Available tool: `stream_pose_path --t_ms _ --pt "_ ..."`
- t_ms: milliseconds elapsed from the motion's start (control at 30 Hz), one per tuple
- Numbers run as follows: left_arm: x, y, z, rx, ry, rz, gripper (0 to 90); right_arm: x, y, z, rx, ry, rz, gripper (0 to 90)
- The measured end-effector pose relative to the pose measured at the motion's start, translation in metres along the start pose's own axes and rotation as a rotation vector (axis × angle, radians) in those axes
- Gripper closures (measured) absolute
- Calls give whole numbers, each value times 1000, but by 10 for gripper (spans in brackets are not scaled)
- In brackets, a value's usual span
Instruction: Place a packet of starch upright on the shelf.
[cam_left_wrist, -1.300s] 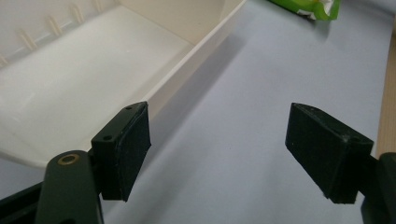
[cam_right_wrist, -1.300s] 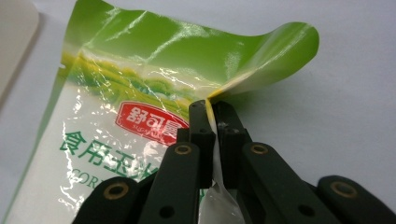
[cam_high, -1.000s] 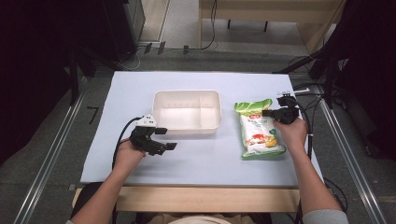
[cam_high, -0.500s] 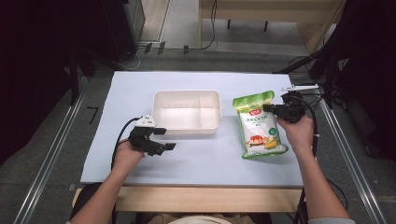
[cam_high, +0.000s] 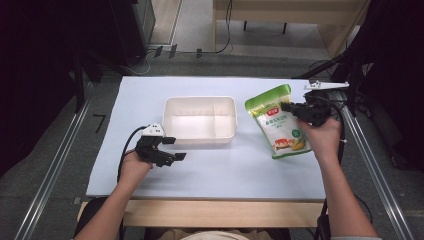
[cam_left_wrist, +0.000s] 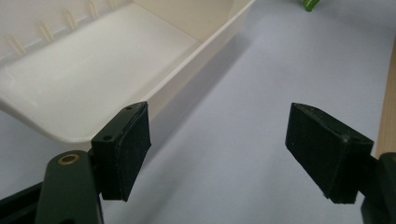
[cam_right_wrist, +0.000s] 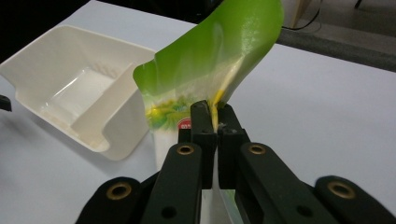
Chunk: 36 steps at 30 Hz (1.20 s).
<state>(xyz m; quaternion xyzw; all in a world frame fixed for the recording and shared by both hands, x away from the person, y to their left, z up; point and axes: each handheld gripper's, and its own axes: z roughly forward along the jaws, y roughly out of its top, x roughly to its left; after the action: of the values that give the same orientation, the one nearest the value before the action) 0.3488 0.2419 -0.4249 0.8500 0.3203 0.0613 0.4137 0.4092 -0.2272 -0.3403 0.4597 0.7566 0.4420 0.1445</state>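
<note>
On the pale blue worktop (cam_high: 225, 175), flanked by metal rails (cam_high: 55, 165) and grey floor, the left tool (cam_high: 167, 150) is held with jaws spread wide, near-left of the white tray (cam_high: 200, 120). To the right, the green snack bag (cam_high: 277, 125) is pinched at its upper edge by the right tool (cam_high: 286, 106).
</note>
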Motion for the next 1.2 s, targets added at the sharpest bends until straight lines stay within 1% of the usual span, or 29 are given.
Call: stream_pose_path --t_ms 133,233,300,367,400,500,567,633,667,733,867,967,1033,1200 --pt "0 0 -1 -10 1 -14 227 6 9 0 0 0 -12 900" --pt "0 0 -1 -12 0 -11 227 10 20 1 13 0 -27 900" --pt "0 0 0 -11 -2 -9 227 9 23 1 17 -1 -34 900" --pt "0 0 -1 -9 0 -8 227 9 29 1 7 5 -27 900" --pt "0 0 -1 -9 0 -10 227 8 31 0 0 17 -17 900" --pt "1 0 0 2 5 -8 227 7 39 3 14 22 -19 900" --pt "1 -1 2 -6 -8 -16 227 9 46 5 23 10 -30 900" --pt "1 -1 2 -1 -7 -16 227 12 53 8 35 -1 -50 900" --pt "1 -1 2 -3 -12 -17 227 13 57 10 34 2 -55 900" --pt "1 -1 2 1 -7 -18 227 15 64 12 38 5 -59 900" --pt "1 -1 3 -3 -13 -14 227 22 78 16 42 5 -75 900" --pt "1 -1 3 4 -8 -10 227 26 86 19 43 9 -79 900" --pt "1 -1 3 1 -10 -11 227 28 91 20 42 14 -79 900" --pt "1 -1 2 -2 -5 -13 227 36 103 24 42 21 -101 900"
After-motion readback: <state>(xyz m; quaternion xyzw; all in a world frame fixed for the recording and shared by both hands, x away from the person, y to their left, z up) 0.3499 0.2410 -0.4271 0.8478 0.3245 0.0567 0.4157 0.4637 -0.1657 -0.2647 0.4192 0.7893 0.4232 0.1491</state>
